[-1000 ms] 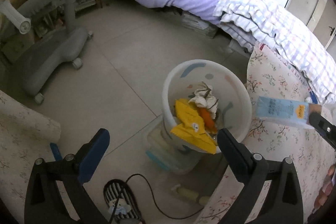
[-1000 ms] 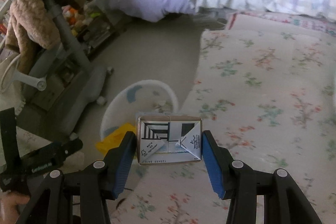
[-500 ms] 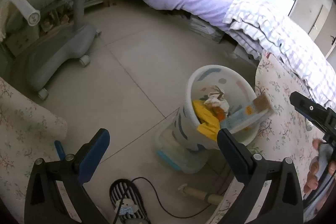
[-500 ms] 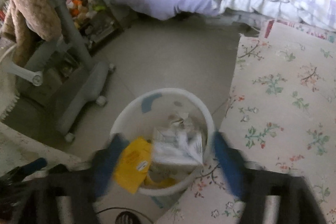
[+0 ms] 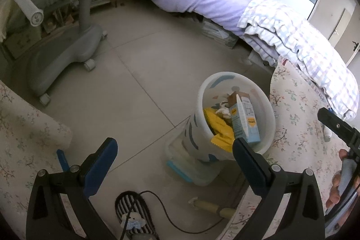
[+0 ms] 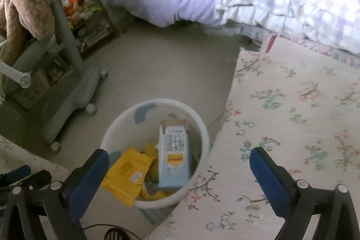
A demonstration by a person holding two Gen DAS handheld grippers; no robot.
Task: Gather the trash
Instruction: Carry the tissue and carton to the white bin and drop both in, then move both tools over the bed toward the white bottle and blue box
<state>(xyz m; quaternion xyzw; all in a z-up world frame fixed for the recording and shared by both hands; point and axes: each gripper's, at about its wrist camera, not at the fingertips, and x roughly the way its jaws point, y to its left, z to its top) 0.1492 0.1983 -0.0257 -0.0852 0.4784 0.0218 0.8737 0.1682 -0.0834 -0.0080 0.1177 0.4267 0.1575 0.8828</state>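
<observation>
- The light blue carton [image 6: 174, 154] stands on end inside the white bin [image 6: 202, 127], leaning against the bin's wall on the side nearest the flowered tabletop [image 6: 292, 116], its torn brown flap uppermost.
- It looks like thin cardboard and is probably empty: light, fairly stiff along its edges, easy to dent on the broad faces. Were it to be taken up again, the two narrow sides near the open top would give the best hold.
- Beside it in the bin lies a yellow packet [image 6: 126, 174], soft and crinkly, hanging a little over the rim; crumpled white paper [image 5: 221, 108] sits deeper in. Both would yield under any squeeze and need pinching at a fold.
- The right gripper [image 6: 180, 170] hangs above the bin with its jaws spread wide. They have just been opening, and nothing is between them now; the carton lies below, free of the blue pads.
- The left gripper [image 5: 173, 154] is likewise spread wide and empty, pointing down at the floor [image 5: 135, 64] beside the bin.
- The bin stands on the floor just off the tabletop's edge, over a clear tub with a blue rim [image 5: 180, 170].
- A small striped fan [image 5: 135, 215] with its cord lies on the floor nearby.
</observation>
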